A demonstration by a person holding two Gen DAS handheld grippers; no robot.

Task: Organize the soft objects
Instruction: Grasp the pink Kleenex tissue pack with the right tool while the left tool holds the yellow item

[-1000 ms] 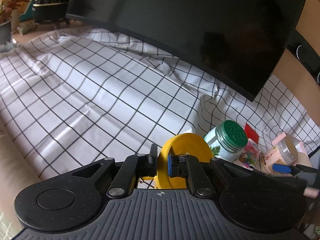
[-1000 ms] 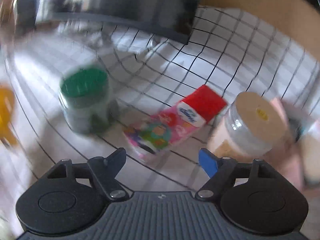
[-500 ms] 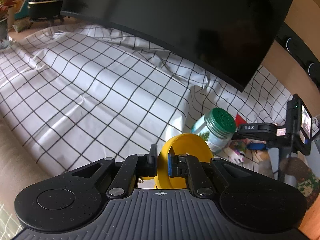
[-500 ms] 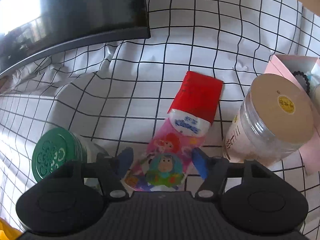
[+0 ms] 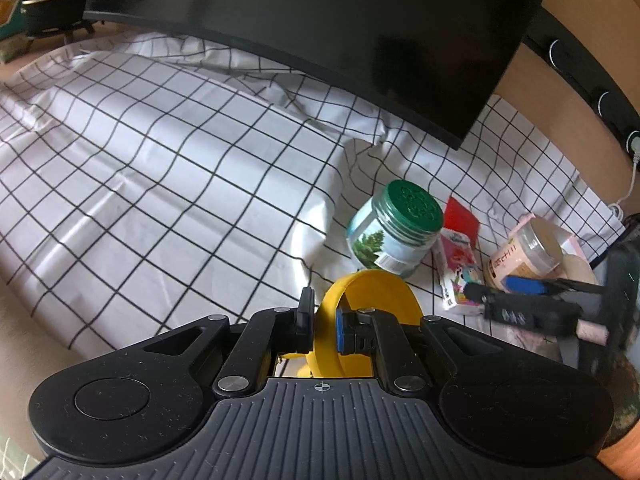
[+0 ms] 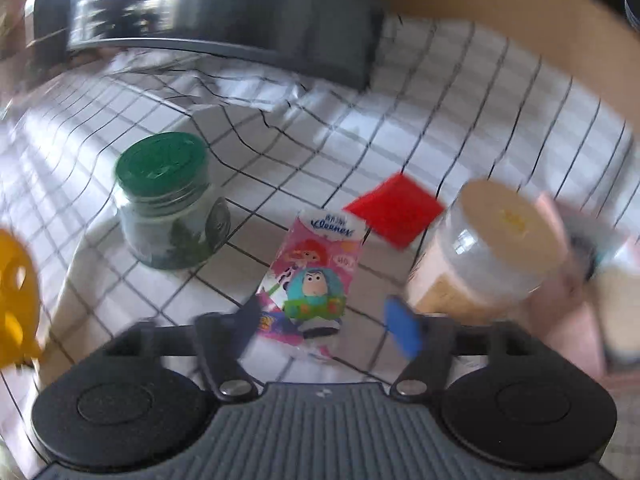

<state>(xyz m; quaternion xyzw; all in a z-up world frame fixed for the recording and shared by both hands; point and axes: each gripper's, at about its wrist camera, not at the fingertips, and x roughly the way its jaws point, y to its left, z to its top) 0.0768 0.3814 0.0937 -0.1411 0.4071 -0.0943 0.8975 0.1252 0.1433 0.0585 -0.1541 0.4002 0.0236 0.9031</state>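
Note:
My left gripper (image 5: pixel 324 324) is shut on a yellow plastic disc (image 5: pixel 370 304), held on edge above the checked cloth (image 5: pixel 180 184); the same disc (image 6: pixel 16 296) shows at the left edge of the right wrist view. A pink cartoon tissue pack (image 6: pixel 316 272) lies on the cloth between the fingers of my right gripper (image 6: pixel 324 324). Those jaws are opening, and neither pad touches the pack. From the left wrist view, the right gripper (image 5: pixel 504 290) sits just right of the tissue pack (image 5: pixel 456 264).
A green-lidded glass jar (image 6: pixel 168 204) stands left of the pack. A clear tub with a tan lid (image 6: pixel 488 248) is at its right, with a pink box (image 6: pixel 560 304) beyond. A red packet (image 6: pixel 396 208) lies behind the pack. A dark monitor (image 5: pixel 320 20) overhangs the back.
The right jaws closed in around the tissue pack, then spread wider again, and the view is blurred with motion. The left gripper drifted toward the jar, still holding the yellow disc.

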